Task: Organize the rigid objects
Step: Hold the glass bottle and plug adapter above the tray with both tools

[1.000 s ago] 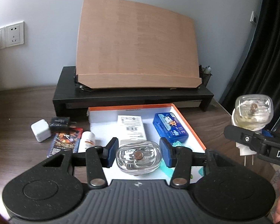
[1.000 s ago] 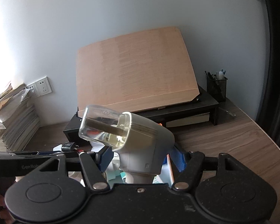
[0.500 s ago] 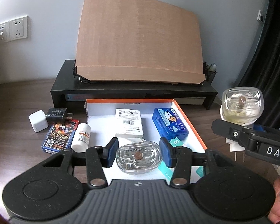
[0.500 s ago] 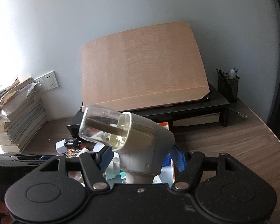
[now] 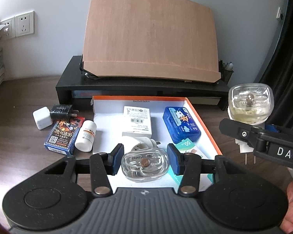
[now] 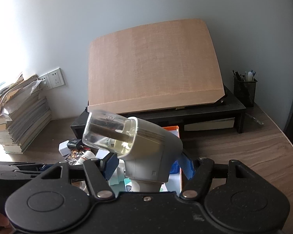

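My left gripper (image 5: 145, 159) sits low over the near part of the white box with an orange rim (image 5: 205, 120). A white plug-in vaporizer with a clear bottle (image 5: 144, 164) lies in the box between its blue pads (image 5: 118, 158), with small gaps on both sides. My right gripper (image 6: 148, 163) is shut on a second white vaporizer with a clear bottle (image 6: 138, 144); it also shows in the left wrist view (image 5: 250, 105), held up beside the box's right edge. The box holds a white carton (image 5: 137, 121) and a blue case (image 5: 180, 124).
Left of the box lie a white pill bottle (image 5: 86, 136), a card deck (image 5: 64, 134), a black charger (image 5: 62, 110) and a white cube adapter (image 5: 42, 118). A black shelf (image 5: 138, 89) bears a wooden board (image 5: 150, 39). Books (image 6: 19, 120) are stacked at left.
Both views have pulled back and up from the box. The right gripper still holds its vaporizer. The left jaws stay around the one in the box.
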Action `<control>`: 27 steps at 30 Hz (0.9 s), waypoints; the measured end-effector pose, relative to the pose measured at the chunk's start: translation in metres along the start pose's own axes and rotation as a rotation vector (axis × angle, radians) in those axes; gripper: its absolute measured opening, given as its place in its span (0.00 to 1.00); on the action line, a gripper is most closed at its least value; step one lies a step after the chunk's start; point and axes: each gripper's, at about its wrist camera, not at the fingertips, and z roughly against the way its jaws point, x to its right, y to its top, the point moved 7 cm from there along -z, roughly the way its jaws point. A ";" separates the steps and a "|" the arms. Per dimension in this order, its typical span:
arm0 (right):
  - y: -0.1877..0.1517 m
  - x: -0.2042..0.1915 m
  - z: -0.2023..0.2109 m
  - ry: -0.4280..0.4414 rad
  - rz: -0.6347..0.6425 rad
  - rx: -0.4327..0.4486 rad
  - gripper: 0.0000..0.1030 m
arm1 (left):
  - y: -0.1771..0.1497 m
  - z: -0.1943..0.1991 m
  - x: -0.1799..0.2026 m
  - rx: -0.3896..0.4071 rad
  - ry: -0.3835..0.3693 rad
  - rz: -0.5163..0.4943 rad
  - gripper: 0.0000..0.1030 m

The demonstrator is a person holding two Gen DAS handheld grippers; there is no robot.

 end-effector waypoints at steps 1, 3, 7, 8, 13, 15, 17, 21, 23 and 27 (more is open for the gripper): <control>-0.001 0.000 0.000 0.001 0.002 -0.004 0.77 | -0.001 0.000 0.000 -0.002 -0.001 0.002 0.47; -0.001 0.000 -0.001 0.000 0.009 -0.011 0.77 | -0.002 -0.001 0.001 -0.004 0.001 0.003 0.47; -0.003 -0.001 -0.002 0.001 0.014 -0.019 0.77 | -0.005 -0.003 0.003 -0.012 -0.001 0.005 0.47; -0.003 -0.001 -0.002 0.001 0.014 -0.022 0.77 | -0.006 -0.003 0.004 -0.013 -0.002 0.004 0.47; -0.005 -0.005 -0.005 0.003 0.017 -0.035 0.77 | -0.008 -0.004 0.004 -0.022 0.000 0.005 0.47; -0.005 -0.007 -0.006 0.006 0.019 -0.040 0.77 | -0.009 -0.004 0.003 -0.023 0.004 0.007 0.47; -0.007 -0.009 -0.008 0.010 0.021 -0.046 0.77 | -0.010 -0.004 0.002 -0.028 0.008 0.009 0.47; -0.010 -0.011 -0.011 0.014 0.028 -0.061 0.77 | -0.013 -0.005 0.001 -0.040 0.011 0.013 0.47; -0.011 -0.012 -0.012 0.013 0.030 -0.067 0.77 | -0.015 -0.006 0.001 -0.046 0.012 0.013 0.47; -0.012 -0.011 -0.013 0.008 0.032 -0.074 0.77 | -0.017 -0.006 0.002 -0.050 0.011 0.014 0.47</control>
